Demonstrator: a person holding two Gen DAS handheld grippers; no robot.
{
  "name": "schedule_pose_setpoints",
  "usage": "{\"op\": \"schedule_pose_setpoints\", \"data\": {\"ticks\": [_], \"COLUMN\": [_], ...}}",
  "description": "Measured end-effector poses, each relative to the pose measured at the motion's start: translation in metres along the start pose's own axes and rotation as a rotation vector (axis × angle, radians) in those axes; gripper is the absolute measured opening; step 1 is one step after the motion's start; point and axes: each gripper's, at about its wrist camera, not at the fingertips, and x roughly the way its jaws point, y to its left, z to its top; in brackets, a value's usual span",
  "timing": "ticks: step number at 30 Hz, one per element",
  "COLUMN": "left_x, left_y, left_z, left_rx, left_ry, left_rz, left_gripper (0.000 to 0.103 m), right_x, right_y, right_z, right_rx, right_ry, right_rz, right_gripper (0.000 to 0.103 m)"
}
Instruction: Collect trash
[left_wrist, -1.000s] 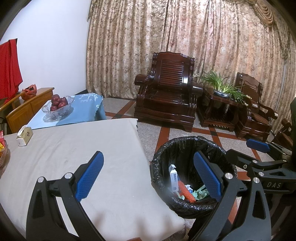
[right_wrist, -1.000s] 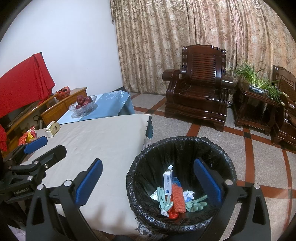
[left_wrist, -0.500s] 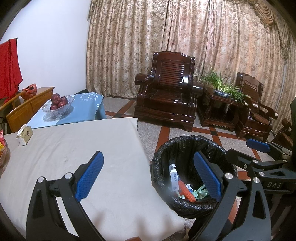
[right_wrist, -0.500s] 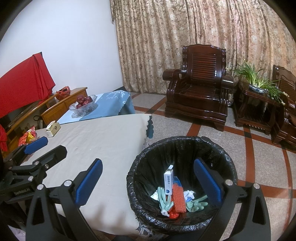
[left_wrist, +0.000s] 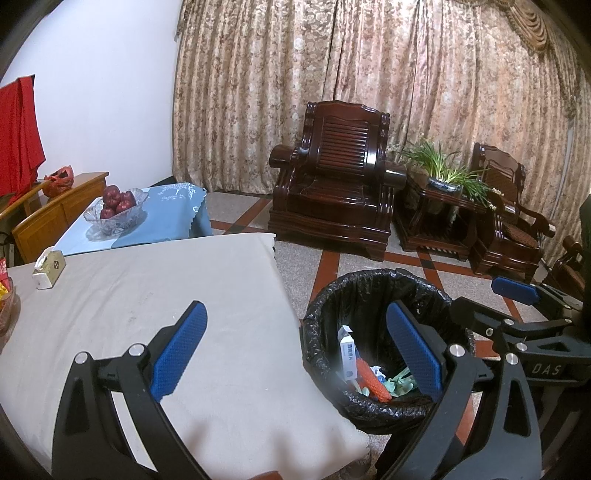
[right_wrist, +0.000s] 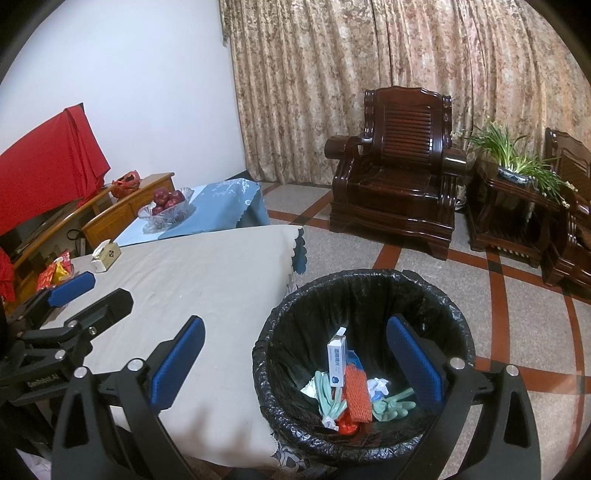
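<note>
Left gripper (left_wrist: 295, 354) held spread, nothing gripped, over near right corner of table (left_wrist: 155, 295). Right gripper (right_wrist: 295, 362) likewise spread and empty, poised above bin (right_wrist: 458, 317), judged post-drop. Trash (right_wrist: 354, 391) (white box, orange mesh, green gloves) seen at bin bottom. Tissue box (left_wrist: 48, 266) left at far left edge. Collection judged nearly done.

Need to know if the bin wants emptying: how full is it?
Mostly empty. The bin holds only a shallow layer at the bottom: a white box, orange mesh and green gloves; bare black liner shows above them.
</note>
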Motion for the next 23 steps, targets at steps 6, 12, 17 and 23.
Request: {"op": "schedule_pose_setpoints", "data": {"ticks": [6, 12, 17, 23], "left_x": [-0.0008, -0.0016, -0.0012, -0.0014], "left_y": [0.0, 0.0003, 0.0006, 0.0016], "left_z": [0.0005, 0.0012, 0.0019, 0.0025], "left_rx": [-0.002, -0.002, -0.002, -0.002], "left_ry": [0.001, -0.001, 0.002, 0.003], "left_rz": [0.001, 0.001, 0.001, 0.0], "left_gripper": [0.095, 0.097, 0.097, 0.097], "right_x": [0.0, 0.0003, 0.0002, 0.0003], "right_y": [0.0001, 0.0011, 0.0015, 0.0017], "right_z": [0.0005, -0.0006, -0.0004, -0.0008], "right_rx": [0.001, 0.001, 0.001, 0.001], "right_ry": [0.004, 0.004, 0.005, 0.006], "right_rz": [0.0, 0.0, -0.001, 0.0], "right_gripper": [0.097, 0.097, 0.097, 0.097]}}
